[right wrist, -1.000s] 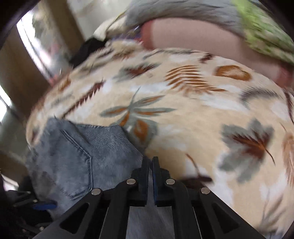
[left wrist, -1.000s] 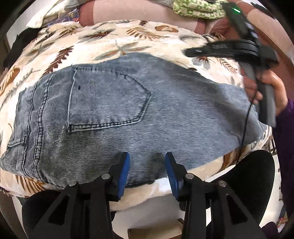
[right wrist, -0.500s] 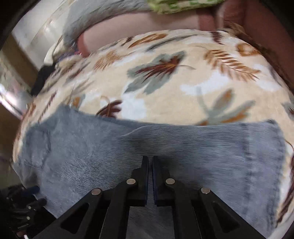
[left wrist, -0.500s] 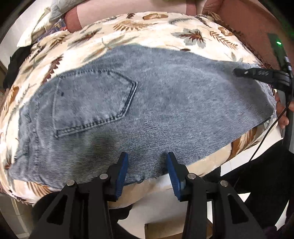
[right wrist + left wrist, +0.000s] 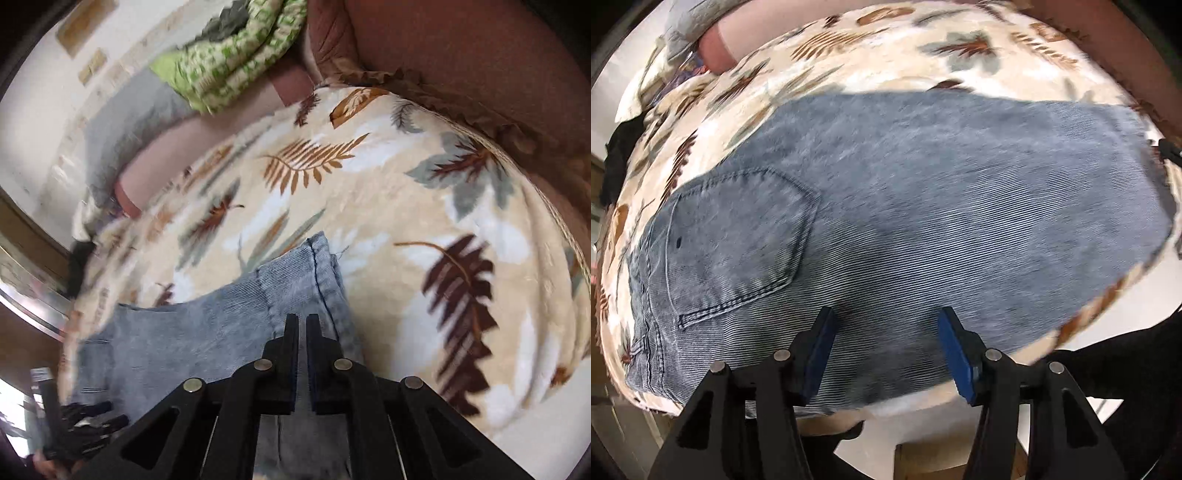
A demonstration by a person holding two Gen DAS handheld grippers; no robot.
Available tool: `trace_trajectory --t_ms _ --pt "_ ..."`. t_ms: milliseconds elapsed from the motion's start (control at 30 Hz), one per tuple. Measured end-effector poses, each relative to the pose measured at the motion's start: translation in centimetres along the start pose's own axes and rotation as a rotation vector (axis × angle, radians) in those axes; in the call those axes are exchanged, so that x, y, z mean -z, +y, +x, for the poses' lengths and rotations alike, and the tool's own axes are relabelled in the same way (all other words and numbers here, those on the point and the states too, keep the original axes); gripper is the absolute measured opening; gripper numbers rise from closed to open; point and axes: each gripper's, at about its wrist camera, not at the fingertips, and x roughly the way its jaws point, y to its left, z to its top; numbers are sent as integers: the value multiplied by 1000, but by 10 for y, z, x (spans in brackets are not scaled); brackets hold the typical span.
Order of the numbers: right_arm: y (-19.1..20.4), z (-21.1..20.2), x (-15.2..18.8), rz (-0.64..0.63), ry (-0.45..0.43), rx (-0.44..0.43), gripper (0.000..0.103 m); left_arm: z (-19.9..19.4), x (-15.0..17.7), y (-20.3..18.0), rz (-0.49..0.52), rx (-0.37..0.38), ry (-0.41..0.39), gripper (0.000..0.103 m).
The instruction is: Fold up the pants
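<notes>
Left gripper (image 5: pixel 886 354) has just spread its jaws over the jeans (image 5: pixel 905 221), nothing pinched, while the pinched-shut, empty right gripper (image 5: pixel 302 354) now sits low in frame at the hem (image 5: pixel 317 273), so probably next fold incoming.

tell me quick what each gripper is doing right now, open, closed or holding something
Left gripper: open, jaws have just been opening, over the jeans, nothing pinched.
Right gripper: shut, over the jeans' hem end; whether it pinches denim cannot be told.

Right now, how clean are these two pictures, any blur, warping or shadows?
Left wrist view: fisheye bulge, jeans fairly sharp at centre, bedspread smeared toward the rim, a soft shadow on the denim. Right wrist view: motion blur at left, sharper on the leaf print.
</notes>
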Motion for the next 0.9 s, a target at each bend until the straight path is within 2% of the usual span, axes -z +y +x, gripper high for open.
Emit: trace_trajectory --t_ms 167,267,333,367,500,567,633,700,767,867,900 --pt "-4 -29 18 44 -48 -116 8 -16 -7 -25 60 20 -65 60" --pt "10 -31 35 9 -39 -173 11 -8 -9 -25 40 -2 -54 60" --pt "25 -22 44 -33 -3 -166 27 0 -4 -14 3 -15 -33 60" --pt "33 -16 49 -56 24 -158 29 1 0 -4 -24 -24 -31 60" --pt "54 10 60 -116 83 -103 30 11 13 39 -131 -78 -6 60" --pt "55 25 64 -120 134 -76 32 18 19 49 -179 -41 4 64" --pt "51 42 69 -118 208 -17 33 17 22 49 -168 -40 -12 65" --pt "51 38 67 -122 197 -22 32 15 22 44 -139 -66 -9 65" --pt "47 24 64 -117 168 -40 33 7 21 36 -129 -49 -12 65" --pt "21 -4 59 3 92 -73 36 -11 17 15 -67 -8 -59 65" --pt "4 -17 59 82 62 -111 43 -17 14 5 -37 2 -77 65"
